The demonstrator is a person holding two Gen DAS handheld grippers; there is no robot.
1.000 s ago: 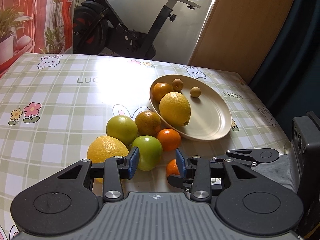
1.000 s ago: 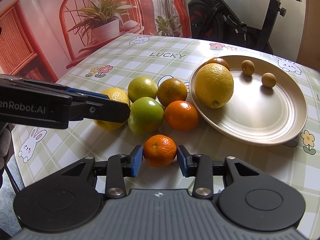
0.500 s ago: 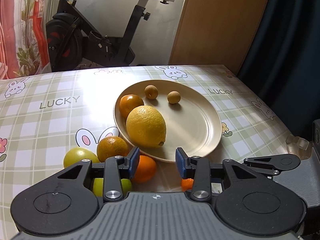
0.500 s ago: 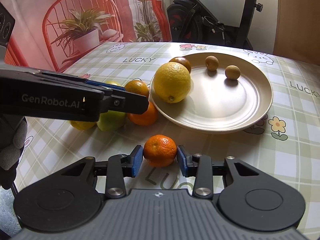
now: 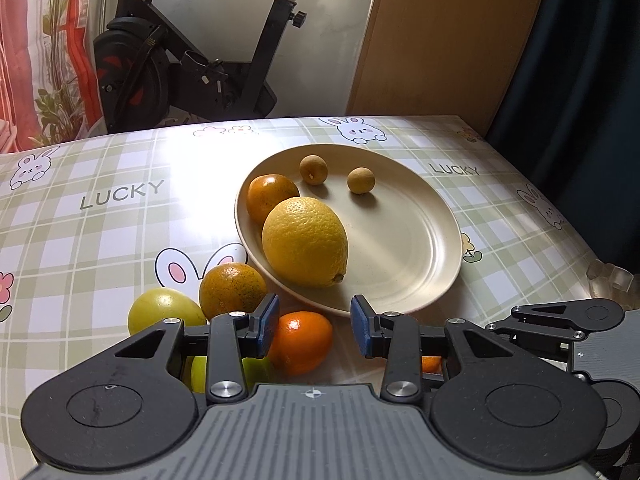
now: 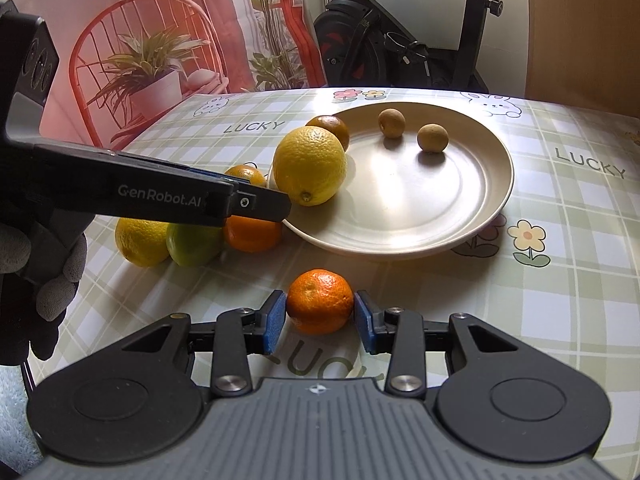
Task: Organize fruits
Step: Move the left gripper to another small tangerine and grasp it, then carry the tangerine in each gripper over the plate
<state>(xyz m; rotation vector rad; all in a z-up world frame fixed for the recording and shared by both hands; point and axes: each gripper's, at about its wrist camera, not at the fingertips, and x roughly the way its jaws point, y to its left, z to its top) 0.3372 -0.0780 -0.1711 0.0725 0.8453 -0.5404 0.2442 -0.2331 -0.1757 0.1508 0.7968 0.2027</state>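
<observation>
On the checked tablecloth (image 6: pixel 560 280), the right gripper (image 6: pixel 320 316) clamps one mandarin (image 6: pixel 319 300), just short of the plate (image 6: pixel 472 216). Left gripper (image 5: pixel 315 322): jaws apart, gripping nothing, hanging over the loose pile. Plate count: one lemon (image 6: pixel 310 165), one dark orange (image 5: pixel 271 197), two small brown fruits (image 5: pixel 313 169) (image 5: pixel 361 180). Off-plate: one bright orange (image 5: pixel 300 342), one speckled orange (image 5: pixel 232 292), two green fruits (image 5: pixel 166 312) (image 6: pixel 194 242). Only the right view shows a second lemon (image 6: pixel 140 242) and a gloved hand (image 6: pixel 40 264); it hides one green fruit.

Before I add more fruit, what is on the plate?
On the plate: a big lemon, a dark orange partly hidden behind it, and two small brown fruits. Anything directly behind the lemon is covered.
</observation>
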